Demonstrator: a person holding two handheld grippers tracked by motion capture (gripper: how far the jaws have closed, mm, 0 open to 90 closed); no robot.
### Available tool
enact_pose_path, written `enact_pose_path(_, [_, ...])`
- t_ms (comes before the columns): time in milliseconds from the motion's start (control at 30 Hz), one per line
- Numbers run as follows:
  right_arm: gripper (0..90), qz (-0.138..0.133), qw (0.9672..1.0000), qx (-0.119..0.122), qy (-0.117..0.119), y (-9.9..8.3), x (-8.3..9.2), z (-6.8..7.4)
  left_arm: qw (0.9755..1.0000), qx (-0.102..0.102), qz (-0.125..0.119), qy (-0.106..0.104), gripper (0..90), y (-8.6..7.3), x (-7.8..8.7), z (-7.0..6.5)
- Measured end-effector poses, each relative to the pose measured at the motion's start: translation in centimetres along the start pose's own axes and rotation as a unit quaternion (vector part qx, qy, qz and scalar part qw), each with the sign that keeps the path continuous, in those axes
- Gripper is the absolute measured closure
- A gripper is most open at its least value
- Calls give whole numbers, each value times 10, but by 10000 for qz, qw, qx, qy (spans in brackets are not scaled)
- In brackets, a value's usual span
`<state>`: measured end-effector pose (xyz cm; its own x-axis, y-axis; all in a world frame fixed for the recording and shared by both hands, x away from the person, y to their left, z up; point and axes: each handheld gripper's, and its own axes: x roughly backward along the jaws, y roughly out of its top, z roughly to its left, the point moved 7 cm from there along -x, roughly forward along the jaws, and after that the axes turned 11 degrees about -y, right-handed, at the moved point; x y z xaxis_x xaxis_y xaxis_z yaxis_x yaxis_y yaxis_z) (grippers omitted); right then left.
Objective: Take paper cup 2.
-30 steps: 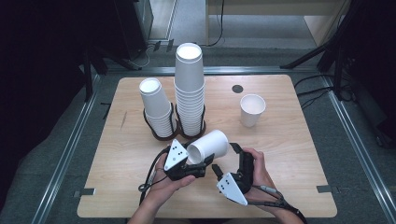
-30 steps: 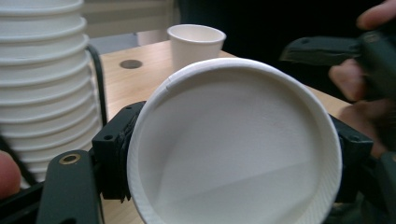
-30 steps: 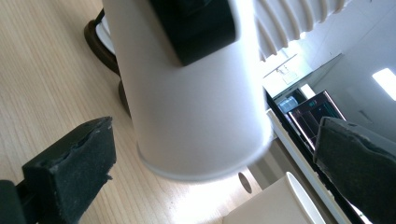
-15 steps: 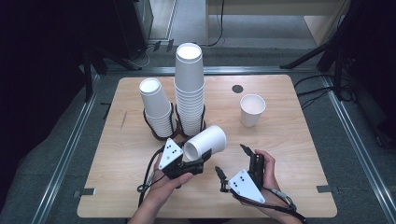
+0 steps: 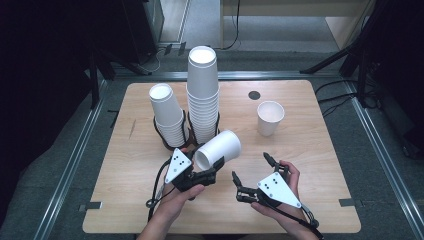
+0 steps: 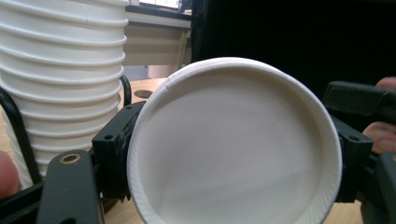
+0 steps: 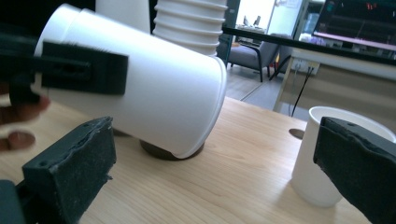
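Half the held cup (image 6: 233,149) hides both left gripper (image 5: 212,167) fingers.

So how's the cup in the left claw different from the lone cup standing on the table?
The held cup is tipped on its side above the table, clamped in the left claw; the lone cup stands upright with its mouth up. The held cup is beside the stacks; the lone cup stands apart, untouched. Both are plain white paper cups.

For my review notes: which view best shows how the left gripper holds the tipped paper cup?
The high view: the left gripper clamps the tipped cup on its side above the table. The left gripper view shows the cup's rim between the jaws; the right gripper view shows one pad on its wall.
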<state>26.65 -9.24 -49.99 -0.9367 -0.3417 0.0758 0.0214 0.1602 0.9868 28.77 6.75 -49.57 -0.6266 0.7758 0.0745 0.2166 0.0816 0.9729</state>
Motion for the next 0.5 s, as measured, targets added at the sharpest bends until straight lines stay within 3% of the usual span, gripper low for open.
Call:
enact_pose_path(200, [10, 161, 9957, -909, -29, 2, -2, -1, 9998, 27, -155, 90, 223, 1, 2, 3])
enact_pose_path(300, [41, 236, 9926, -1188, 16, 2, -3, 2, 9996, 28, -261, 76, 223, 3, 3, 3])
enact_pose_path(367, [62, 323, 9871, -1564, 62, 2, -3, 4, 9995, 2, -298, 75, 223, 4, 3, 3])
enact_pose_path(500, [81, 651, 9696, -2344, 251, 3, -3, 14, 9994, 5, -332, 105, 223, 2, 2, 4])
